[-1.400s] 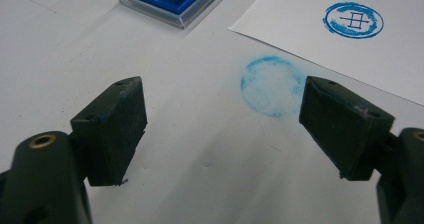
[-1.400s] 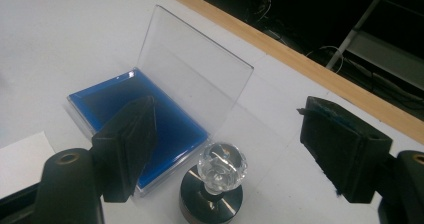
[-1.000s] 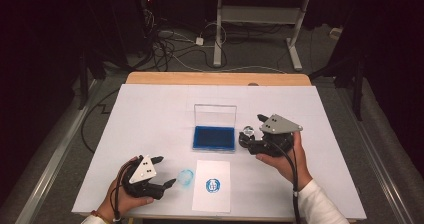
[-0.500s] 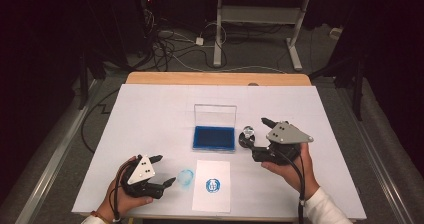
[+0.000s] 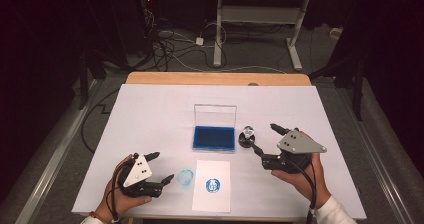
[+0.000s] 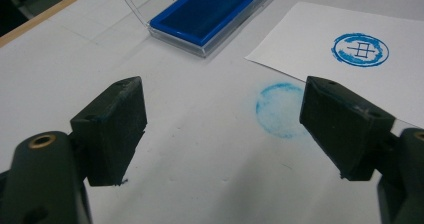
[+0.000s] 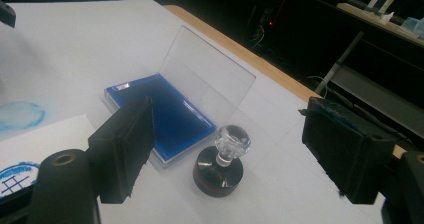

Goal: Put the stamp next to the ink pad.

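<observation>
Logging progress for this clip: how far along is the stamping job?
Looks done: the paper carries a blue print, and the stamp stands beside the open ink pad. In hand: nothing; the right gripper is open near the stamp, the left gripper open by a blue smudge. Left, perhaps: shutting the pad's lid.

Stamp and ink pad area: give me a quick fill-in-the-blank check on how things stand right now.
1. The stamp stands upright on the table, beside the ink pad, whose clear lid is ____.
2. The right gripper has its jaws ____ near the stamp.
3. The paper sheet bears a round print in ____ ink.

Missing words: open; open; blue
</observation>
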Available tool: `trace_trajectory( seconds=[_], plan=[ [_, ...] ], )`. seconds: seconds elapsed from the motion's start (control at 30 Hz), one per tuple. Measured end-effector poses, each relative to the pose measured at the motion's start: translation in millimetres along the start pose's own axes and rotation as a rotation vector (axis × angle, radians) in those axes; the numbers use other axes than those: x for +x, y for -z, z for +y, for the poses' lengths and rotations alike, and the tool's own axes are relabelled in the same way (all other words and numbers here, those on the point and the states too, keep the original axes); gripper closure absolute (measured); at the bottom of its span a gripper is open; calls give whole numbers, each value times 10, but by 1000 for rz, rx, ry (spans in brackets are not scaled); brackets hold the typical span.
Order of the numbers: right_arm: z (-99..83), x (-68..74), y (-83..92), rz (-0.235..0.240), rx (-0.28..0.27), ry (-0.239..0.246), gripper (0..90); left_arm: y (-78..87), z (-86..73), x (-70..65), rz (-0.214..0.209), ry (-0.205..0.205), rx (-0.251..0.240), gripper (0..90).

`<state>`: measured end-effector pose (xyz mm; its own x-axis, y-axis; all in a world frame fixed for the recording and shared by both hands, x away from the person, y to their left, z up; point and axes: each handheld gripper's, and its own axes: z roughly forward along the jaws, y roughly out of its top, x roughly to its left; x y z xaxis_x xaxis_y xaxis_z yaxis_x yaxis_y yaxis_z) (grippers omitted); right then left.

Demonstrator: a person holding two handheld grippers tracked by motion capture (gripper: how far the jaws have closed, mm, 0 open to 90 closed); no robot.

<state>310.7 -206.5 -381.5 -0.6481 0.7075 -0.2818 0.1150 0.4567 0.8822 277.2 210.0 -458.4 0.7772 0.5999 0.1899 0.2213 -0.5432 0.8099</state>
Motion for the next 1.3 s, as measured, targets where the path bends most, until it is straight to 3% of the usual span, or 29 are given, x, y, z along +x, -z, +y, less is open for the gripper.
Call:
trace_trajectory(
  seconds=[0.67,1.3],
  plan=[
    [-223,12,110,0,28,2,219,24,9,15,16,-11,-6,180],
    [-547,19,309,-18,31,9,227,-51,24,-11,-8,-22,18,179]
  ],
)
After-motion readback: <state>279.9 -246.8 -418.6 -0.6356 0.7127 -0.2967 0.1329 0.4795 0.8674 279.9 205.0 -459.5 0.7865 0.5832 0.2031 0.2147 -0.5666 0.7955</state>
